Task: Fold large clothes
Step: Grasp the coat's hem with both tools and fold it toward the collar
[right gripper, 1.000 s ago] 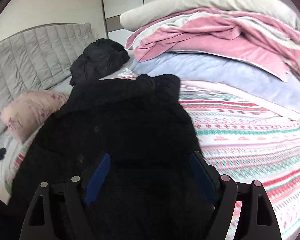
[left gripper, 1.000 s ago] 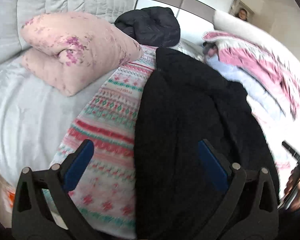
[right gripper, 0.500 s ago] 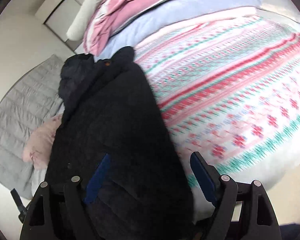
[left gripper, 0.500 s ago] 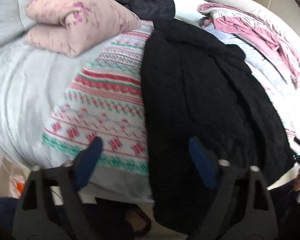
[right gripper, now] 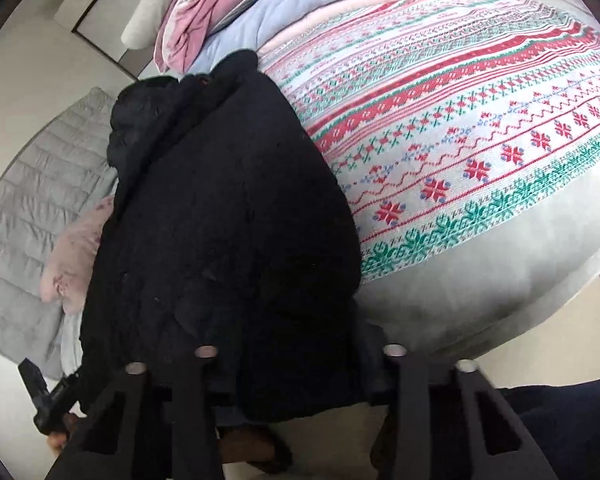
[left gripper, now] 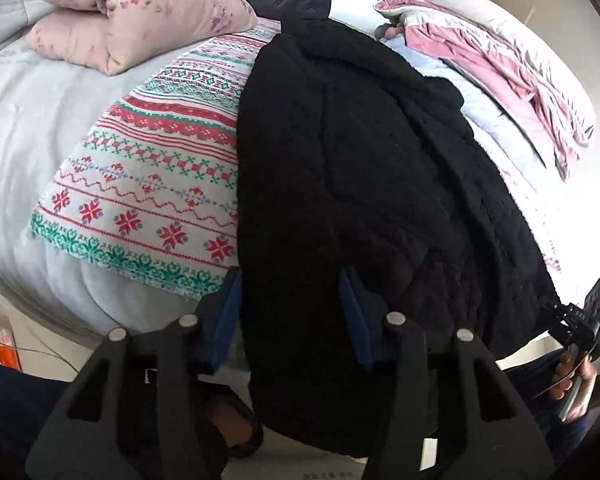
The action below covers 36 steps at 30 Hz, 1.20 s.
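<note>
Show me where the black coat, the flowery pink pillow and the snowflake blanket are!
black coat [left gripper: 360,168]: left wrist view, middle of its body.
flowery pink pillow [left gripper: 140,12]: left wrist view, its top fold.
snowflake blanket [right gripper: 480,128]: right wrist view, patterned middle.

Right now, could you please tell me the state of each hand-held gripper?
Left hand-held gripper: closing around the black coat hem.
Right hand-held gripper: fingertips hidden by the coat; cannot be told.
</note>
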### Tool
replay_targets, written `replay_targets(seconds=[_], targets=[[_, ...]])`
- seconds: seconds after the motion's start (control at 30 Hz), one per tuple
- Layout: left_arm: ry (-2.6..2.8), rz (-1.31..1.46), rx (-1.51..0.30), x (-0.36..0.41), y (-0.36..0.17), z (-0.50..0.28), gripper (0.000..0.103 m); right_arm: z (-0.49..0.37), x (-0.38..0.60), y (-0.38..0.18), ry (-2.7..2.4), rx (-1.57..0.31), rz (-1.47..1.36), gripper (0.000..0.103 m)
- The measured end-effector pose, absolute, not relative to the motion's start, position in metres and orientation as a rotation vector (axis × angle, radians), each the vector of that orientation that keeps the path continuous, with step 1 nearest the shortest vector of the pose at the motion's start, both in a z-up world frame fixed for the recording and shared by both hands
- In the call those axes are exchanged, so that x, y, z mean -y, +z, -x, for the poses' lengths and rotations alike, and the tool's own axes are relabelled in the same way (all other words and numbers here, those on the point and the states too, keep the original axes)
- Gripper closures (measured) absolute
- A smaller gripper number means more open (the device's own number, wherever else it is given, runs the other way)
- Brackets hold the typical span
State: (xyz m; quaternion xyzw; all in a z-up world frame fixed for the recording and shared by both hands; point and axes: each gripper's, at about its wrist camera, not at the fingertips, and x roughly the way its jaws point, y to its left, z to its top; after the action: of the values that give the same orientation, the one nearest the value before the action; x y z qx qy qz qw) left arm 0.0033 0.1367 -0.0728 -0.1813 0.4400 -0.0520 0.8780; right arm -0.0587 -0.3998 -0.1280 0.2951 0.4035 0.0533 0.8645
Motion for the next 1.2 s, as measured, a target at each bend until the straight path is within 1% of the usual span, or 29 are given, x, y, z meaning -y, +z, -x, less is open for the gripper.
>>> replay_targets(seconds=[0.07,0.13,0.2,0.23,0.27,0.43,0.47,0.5,0.57,0.6,0.63,0.67,0.7,0.77,0.8,0.87,0.9,0.93,0.97,1.0,1.03,1.07,1.1,1.2], targets=[[-0.114,0.418,-0.914,-0.141,-0.072,0.001,0.051,0.064,0.405,-0.123,0.119,-0.805,-0.641,0.081],[-0.115,0.429,-0.924,-0.142,-0.075,0.004,0.045,0.066,0.411,-0.12,0.116,-0.777,-0.679,0.084],[-0.091,0.422,-0.928,-0.142,-0.078,0.007,0.03,0.071,0.418,-0.113,0.108,-0.731,-0.698,0.087],[-0.076,0.419,-0.921,-0.143,-0.079,0.01,0.027,0.074,0.421,-0.107,0.109,-0.7,-0.695,0.087],[-0.077,0.418,-0.922,-0.144,-0.08,0.011,0.026,0.077,0.422,-0.1,0.107,-0.677,-0.684,0.087],[-0.101,0.48,-0.972,-0.143,-0.09,0.006,0.026,0.074,0.42,-0.094,0.093,-0.655,-0.674,0.087],[-0.09,0.462,-0.969,-0.139,-0.089,0.006,0.027,0.07,0.419,-0.096,0.114,-0.668,-0.676,0.087],[-0.088,0.445,-0.96,-0.135,-0.087,0.006,0.035,0.067,0.416,-0.098,0.144,-0.683,-0.675,0.086],[-0.096,0.38,-0.939,-0.121,-0.081,0.008,0.048,0.061,0.404,-0.1,0.177,-0.704,-0.661,0.079],[-0.082,0.353,-0.93,-0.116,-0.077,0.008,0.051,0.059,0.399,-0.104,0.188,-0.727,-0.648,0.073],[-0.081,0.336,-0.923,-0.112,-0.075,0.009,0.053,0.055,0.395,-0.109,0.194,-0.764,-0.635,0.068],[-0.083,0.325,-0.916,-0.11,-0.074,0.008,0.054,0.053,0.393,-0.113,0.19,-0.786,-0.63,0.061],[-0.084,0.318,-0.908,-0.108,-0.073,0.008,0.054,0.051,0.391,-0.118,0.167,-0.806,-0.619,0.059],[-0.082,0.333,-0.912,-0.11,-0.077,0.004,0.052,0.047,0.386,-0.123,0.12,-0.832,-0.597,0.059],[-0.073,0.339,-0.916,-0.112,-0.079,0.002,0.046,0.045,0.387,-0.126,0.091,-0.851,-0.59,0.059],[-0.07,0.337,-0.921,-0.111,-0.082,-0.001,0.045,0.043,0.389,-0.132,0.063,-0.878,-0.577,0.059],[-0.072,0.337,-0.92,-0.111,-0.082,-0.002,0.045,0.042,0.388,-0.133,0.058,-0.879,-0.567,0.059],[-0.073,0.331,-0.919,-0.11,-0.081,-0.003,0.047,0.042,0.385,-0.131,0.055,-0.873,-0.551,0.062],[-0.081,0.326,-0.92,-0.109,-0.081,-0.003,0.058,0.043,0.383,-0.128,0.069,-0.857,-0.537,0.076],[-0.095,0.312,-0.922,-0.106,-0.079,-0.004,0.074,0.044,0.381,-0.125,0.092,-0.841,-0.533,0.085],[-0.1,0.289,-0.913,-0.104,-0.074,-0.003,0.083,0.047,0.381,-0.122,0.099,-0.828,-0.538,0.086],[-0.104,0.279,-0.903,-0.105,-0.071,-0.002,0.087,0.048,0.382,-0.119,0.116,-0.811,-0.553,0.088],[-0.108,0.284,-0.898,-0.106,-0.068,-0.001,0.09,0.05,0.386,-0.116,0.142,-0.787,-0.59,0.089],[-0.128,0.395,-0.871,-0.123,-0.055,0.003,0.092,0.056,0.394,-0.103,0.22,-0.722,-0.678,0.091]])
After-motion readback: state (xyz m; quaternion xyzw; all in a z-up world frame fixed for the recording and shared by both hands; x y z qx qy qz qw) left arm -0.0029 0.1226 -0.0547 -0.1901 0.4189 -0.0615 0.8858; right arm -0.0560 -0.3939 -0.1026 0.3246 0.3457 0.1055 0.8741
